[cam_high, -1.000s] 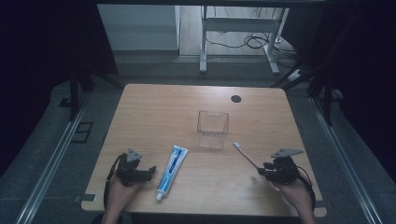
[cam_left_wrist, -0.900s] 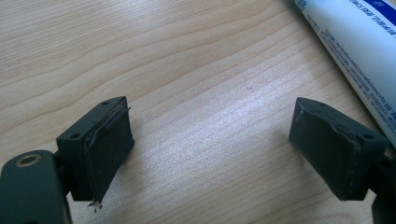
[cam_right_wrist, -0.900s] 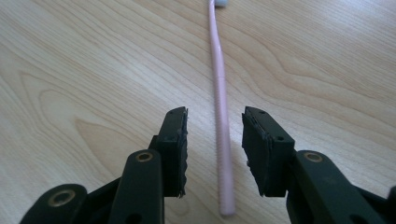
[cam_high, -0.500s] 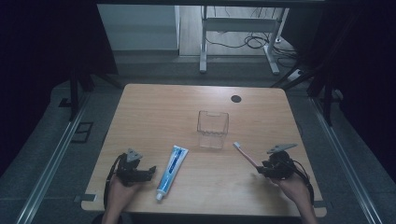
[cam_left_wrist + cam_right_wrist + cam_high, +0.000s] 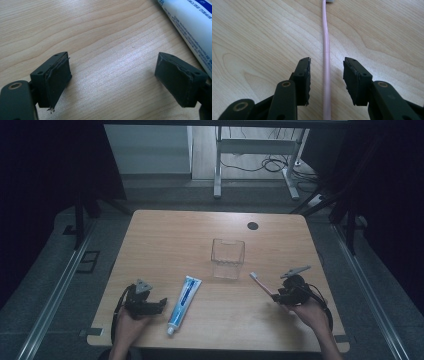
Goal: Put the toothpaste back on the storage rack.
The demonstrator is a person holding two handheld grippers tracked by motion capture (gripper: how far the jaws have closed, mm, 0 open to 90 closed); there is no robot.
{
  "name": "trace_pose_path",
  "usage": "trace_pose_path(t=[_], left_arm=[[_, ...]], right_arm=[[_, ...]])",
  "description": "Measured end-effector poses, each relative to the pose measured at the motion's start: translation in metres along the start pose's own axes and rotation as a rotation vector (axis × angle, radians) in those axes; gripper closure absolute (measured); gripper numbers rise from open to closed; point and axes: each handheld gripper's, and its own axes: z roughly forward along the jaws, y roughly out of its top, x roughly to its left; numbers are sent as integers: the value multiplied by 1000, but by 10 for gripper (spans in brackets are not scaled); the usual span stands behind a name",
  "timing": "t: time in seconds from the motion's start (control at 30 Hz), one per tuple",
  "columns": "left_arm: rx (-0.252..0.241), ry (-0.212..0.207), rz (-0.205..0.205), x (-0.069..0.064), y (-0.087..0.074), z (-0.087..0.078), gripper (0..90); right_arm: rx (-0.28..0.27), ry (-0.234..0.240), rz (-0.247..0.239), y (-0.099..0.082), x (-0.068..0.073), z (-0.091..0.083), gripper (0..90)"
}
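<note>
A pink toothbrush (image 5: 262, 285) with a white head lies on the wooden table (image 5: 170, 245) at the front right. My right gripper (image 5: 278, 295) is open and straddles its handle (image 5: 326, 37). The handle runs between the two pads, clear of both. A white and blue toothpaste tube (image 5: 183, 301) lies at the front, left of centre, cap towards the near edge. My left gripper (image 5: 158, 306) rests just left of it, open over bare wood (image 5: 115, 82), with the tube (image 5: 190, 27) off to its upper right.
A clear, empty plastic container (image 5: 227, 258) stands upright at the table's middle, just beyond the toothbrush head. A black cable hole (image 5: 252, 225) sits at the far right. Dark floor, rails and desk legs surround the table.
My right gripper has slid a little to the left and away from the near edge, further along the toothbrush handle. The left gripper, the tube and the container have stayed put.
</note>
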Motion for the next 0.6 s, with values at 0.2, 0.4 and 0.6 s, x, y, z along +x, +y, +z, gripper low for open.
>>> trace_pose_path(t=[0.2, 0.4, 0.6], left_arm=[[0, 0, 0, 0, 0, 0, 131], [0, 0, 0, 0, 0, 0, 131], [-1, 1, 0, 0, 0, 0, 130]], right_arm=[[58, 1, -17, 12, 0, 7, 592], [110, -3, -36, 23, 0, 11, 630], [166, -12, -69, 33, 3, 17, 678]])
